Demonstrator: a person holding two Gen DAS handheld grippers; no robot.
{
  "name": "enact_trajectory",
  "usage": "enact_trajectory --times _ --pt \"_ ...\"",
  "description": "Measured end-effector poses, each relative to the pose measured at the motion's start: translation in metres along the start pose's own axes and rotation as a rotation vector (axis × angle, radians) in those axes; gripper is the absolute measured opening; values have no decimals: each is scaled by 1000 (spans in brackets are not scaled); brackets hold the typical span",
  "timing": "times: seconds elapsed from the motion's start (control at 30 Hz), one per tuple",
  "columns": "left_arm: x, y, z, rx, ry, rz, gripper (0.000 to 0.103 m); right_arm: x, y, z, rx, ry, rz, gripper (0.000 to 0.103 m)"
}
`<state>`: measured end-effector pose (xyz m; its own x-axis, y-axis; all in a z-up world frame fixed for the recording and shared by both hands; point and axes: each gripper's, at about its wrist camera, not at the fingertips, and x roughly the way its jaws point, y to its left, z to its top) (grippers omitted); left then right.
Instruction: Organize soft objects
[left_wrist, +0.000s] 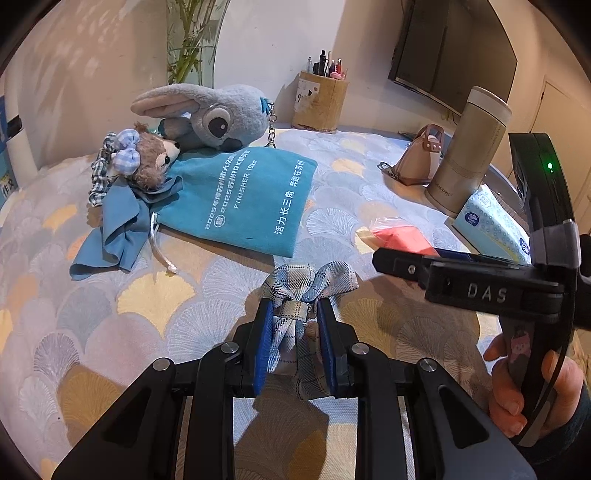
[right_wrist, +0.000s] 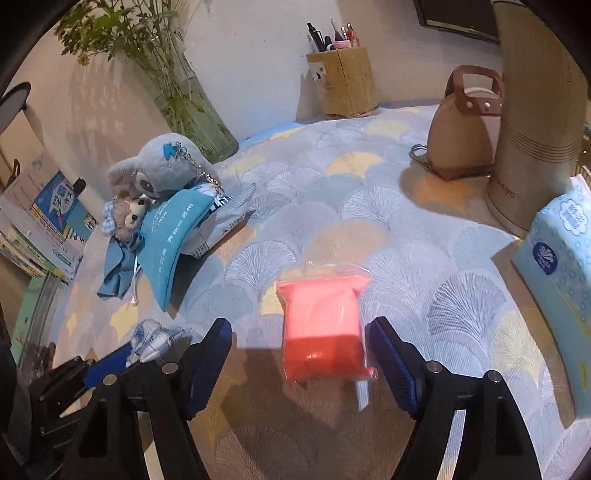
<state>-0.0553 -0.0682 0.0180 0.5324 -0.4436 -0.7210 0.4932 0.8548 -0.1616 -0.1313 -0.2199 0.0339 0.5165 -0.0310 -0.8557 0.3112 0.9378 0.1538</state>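
While pens fill wooden holder | left gripper grips plaid bow

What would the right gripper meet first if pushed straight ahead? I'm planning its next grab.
Most likely the pink bagged pack, lying between the open fingers of the right gripper, nearer the right-hand one; height above the tablecloth is unclear.

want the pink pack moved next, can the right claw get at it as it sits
Probably yes: the right claw is open with the pink pack lying flat between its fingers, nothing lying over it. The left claw holds the plaid bow off to the side.
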Motion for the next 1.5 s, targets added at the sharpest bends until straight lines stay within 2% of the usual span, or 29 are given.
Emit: enact_trajectory --times 0.07,0.1,0.13,0.2,0.4,0.5,0.63,0.77,0.9,1.07,1.33,1.5 --pt "0 0 0 1 0 -3 22 1 3 0 -15 2 -21 75" --pt "0 0 0 2 0 -3 22 2 5 0 -20 1 -38 67" --pt "0 -1 0 4 -1 -2 22 2 6 0 -27 -3 -57 55" --pt "-1 -2 0 8 -4 2 22 2 7 -1 -31 -7 -65 40" --pt "-2 -5 0 20 -4 13 22 -10 -3 -10 8 -23 28 39" --pt "-7 -10 1 34 -15 -7 21 -24 -13 -19 39 -35 85 39" --pt "-17 -30 6 51 -24 -65 21 -52 -25 -23 45 -71 101 39" --pt "-26 -64 21 107 -52 -85 21 -85 -37 -17 47 -138 107 39" --pt "-30 -97 40 170 -82 -90 21 -119 -52 -11 49 -211 84 39" --pt "-30 -150 76 260 -125 -129 21 -153 -90 -3 102 -284 25 39" --pt "-3 -251 116 385 -130 -244 21 -198 -193 16 269 -378 -133 39" --pt "26 -309 128 422 -104 -294 21 -208 -262 38 404 -376 -214 39"
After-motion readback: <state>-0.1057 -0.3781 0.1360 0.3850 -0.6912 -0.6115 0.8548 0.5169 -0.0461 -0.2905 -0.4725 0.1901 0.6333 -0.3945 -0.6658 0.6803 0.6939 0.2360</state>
